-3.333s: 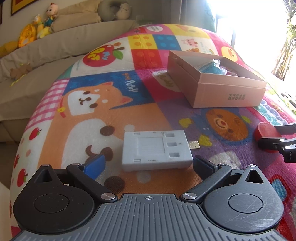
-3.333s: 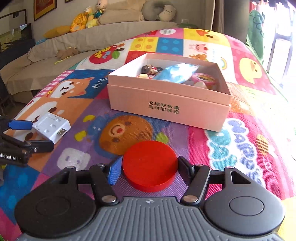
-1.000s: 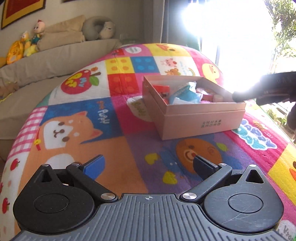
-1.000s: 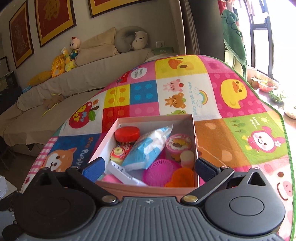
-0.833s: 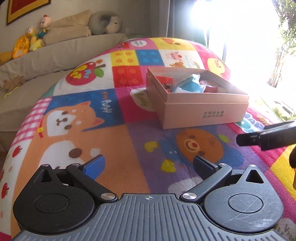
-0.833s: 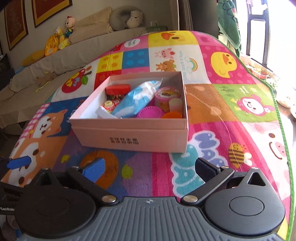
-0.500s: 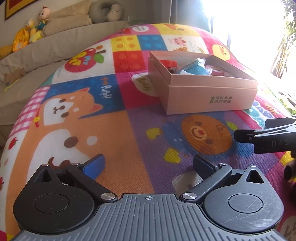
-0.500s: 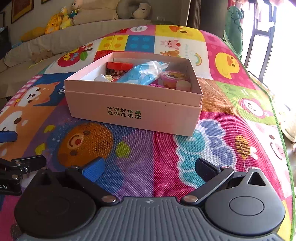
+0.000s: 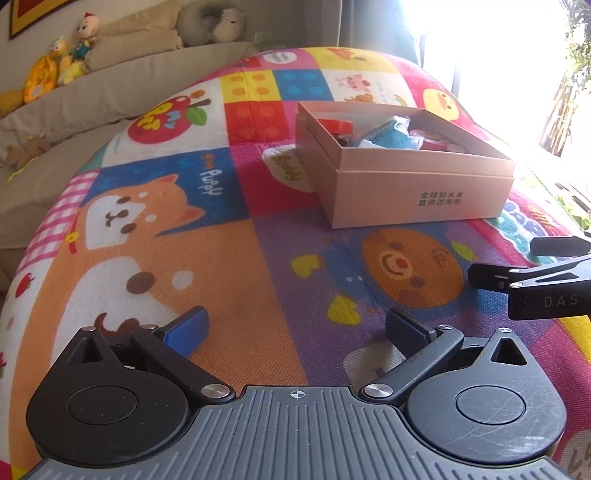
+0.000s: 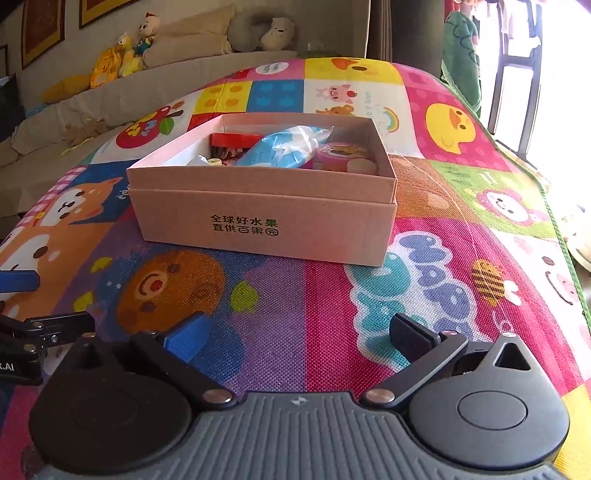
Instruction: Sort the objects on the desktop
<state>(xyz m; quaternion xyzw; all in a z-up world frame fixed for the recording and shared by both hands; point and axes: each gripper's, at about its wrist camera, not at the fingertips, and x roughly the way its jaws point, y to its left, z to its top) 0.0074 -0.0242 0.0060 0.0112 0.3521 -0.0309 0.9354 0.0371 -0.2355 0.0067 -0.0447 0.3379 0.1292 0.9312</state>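
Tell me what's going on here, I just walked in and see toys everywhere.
A person is tidying small things into a cardboard box on a colourful play mat, with a hand-held gripper in each hand. Right now the left hand-held gripper and the right hand-held gripper are both open, holding nothing, low over the mat in front of the box. The box holds a red lid, a blue packet, a pink tin and other bits. No loose item shows on the mat.

We are in a home living room: a colourful cartoon-patterned children's play mat (image 10: 461, 229) covers the surface, a long beige fabric sofa (image 10: 122, 92) holds yellow plush toys (image 10: 110, 59) and a grey bear-shaped neck pillow (image 10: 264, 33), and gold-framed pictures (image 10: 40, 29) hang above.
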